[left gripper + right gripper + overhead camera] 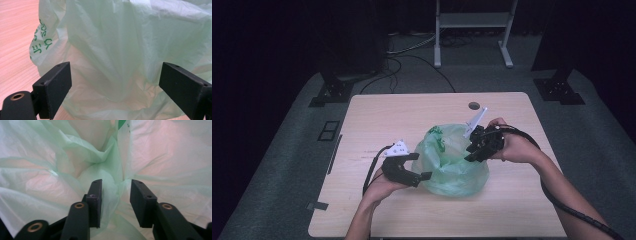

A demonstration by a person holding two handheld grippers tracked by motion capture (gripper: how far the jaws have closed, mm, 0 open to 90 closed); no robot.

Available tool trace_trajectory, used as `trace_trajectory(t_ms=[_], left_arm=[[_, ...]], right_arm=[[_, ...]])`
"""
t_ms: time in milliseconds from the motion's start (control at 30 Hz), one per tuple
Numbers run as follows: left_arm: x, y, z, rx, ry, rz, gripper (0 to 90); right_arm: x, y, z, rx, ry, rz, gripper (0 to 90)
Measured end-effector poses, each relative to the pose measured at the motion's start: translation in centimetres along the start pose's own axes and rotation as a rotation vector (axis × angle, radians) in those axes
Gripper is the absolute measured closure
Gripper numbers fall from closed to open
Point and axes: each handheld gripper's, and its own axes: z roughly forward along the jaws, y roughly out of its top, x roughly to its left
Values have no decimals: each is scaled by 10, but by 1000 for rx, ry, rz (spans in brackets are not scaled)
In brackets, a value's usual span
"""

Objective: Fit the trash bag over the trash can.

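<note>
Here the green bag (452,162) sits between both grippers' released jaws, film bunched inside the right's.

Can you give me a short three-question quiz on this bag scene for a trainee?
1. True or false: the green plastic bag lies on the wooden table.
2. Which gripper has bag film between its jaws: A) left gripper B) right gripper?
3. What colour is the print on the bag?

Key:
1. True.
2. B. A fold of film runs up between the right gripper's jaws, which stand apart. The left gripper's jaws stand wide open beside the bag, facing it.
3. Darker green, near the bag's left edge in the left gripper view.
</note>
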Motion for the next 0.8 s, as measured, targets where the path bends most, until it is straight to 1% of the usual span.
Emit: trace_trajectory(t_ms=[100, 167, 300, 333, 400, 433, 500, 533, 667, 733, 800], left_arm=[[0, 1, 0, -3, -3, 1, 97], [0, 1, 1, -2, -4, 2, 96], [0, 2, 1, -1, -10, 8, 94], [0, 3, 1, -1, -11, 9, 94], [0, 3, 1, -3, -12, 12, 93], [0, 3, 1, -3, -12, 13, 89], [0, 3, 0, -5, -12, 16, 87], [0, 3, 0, -8, -12, 17, 86], [1, 3, -3, -11, -7, 26, 73], [1, 4, -4, -12, -8, 31, 73], [2, 3, -5, -16, -6, 33, 73]], right_arm=[[-1, 1, -3, -41, 7, 10, 582], [-1, 2, -5, -68, 8, 6, 579], [-2, 2, -9, -116, 25, 19, 565], [-3, 1, -10, -133, 22, 16, 556], [-4, -2, -12, -166, 29, 29, 542], [-5, -4, -14, -183, 32, 45, 529], [-7, -8, -18, -227, 34, 57, 514], [-8, -10, -20, -249, 36, 73, 504], [-15, -16, -28, -325, 19, 110, 478], [-18, -18, -30, -362, 27, 135, 477], [-21, -20, -31, -385, 33, 153, 471]])
